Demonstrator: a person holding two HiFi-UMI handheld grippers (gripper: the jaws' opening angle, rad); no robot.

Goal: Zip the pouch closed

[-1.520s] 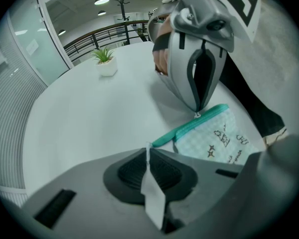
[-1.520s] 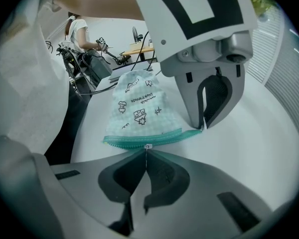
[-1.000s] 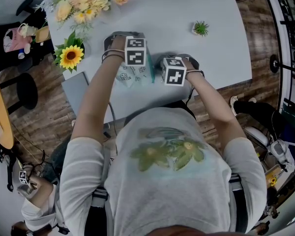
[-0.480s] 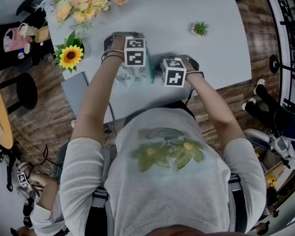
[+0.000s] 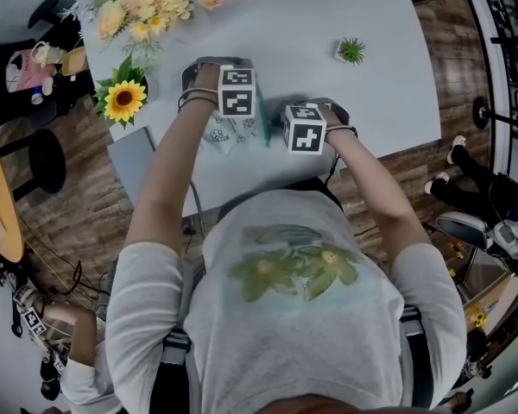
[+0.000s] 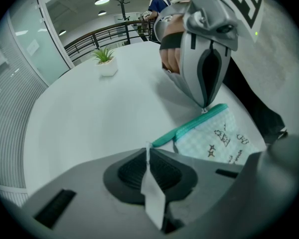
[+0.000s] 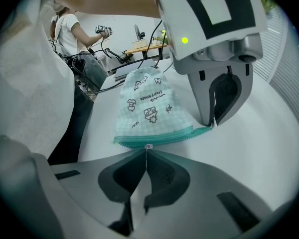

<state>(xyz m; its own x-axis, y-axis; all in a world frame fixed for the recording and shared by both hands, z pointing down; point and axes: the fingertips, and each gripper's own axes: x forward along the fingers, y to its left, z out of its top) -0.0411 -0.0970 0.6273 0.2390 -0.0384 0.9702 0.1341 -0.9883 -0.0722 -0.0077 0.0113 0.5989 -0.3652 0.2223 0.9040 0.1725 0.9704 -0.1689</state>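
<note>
Pouch [image 5: 229, 134] at the near edge of the counter [image 5: 328, 24], unmoved over the past second: left gripper [image 6: 148, 149], fingers pinched shut on its white end tab [image 6: 152, 198]; right gripper [image 7: 147, 151], fingers shut on the zip pull [image 7: 148, 146]; zipping looks paused.

Head camera: above my shoulders, facing steeply down at the counter's [image 5: 328, 7] near edge. Left gripper [image 6: 148, 151] camera: low, close behind its fingers [image 6: 129, 173], facing my right gripper [image 6: 205, 108]. The right gripper's camera faces back the opposite way. All three views share the pouch [image 6: 214, 133].
</note>
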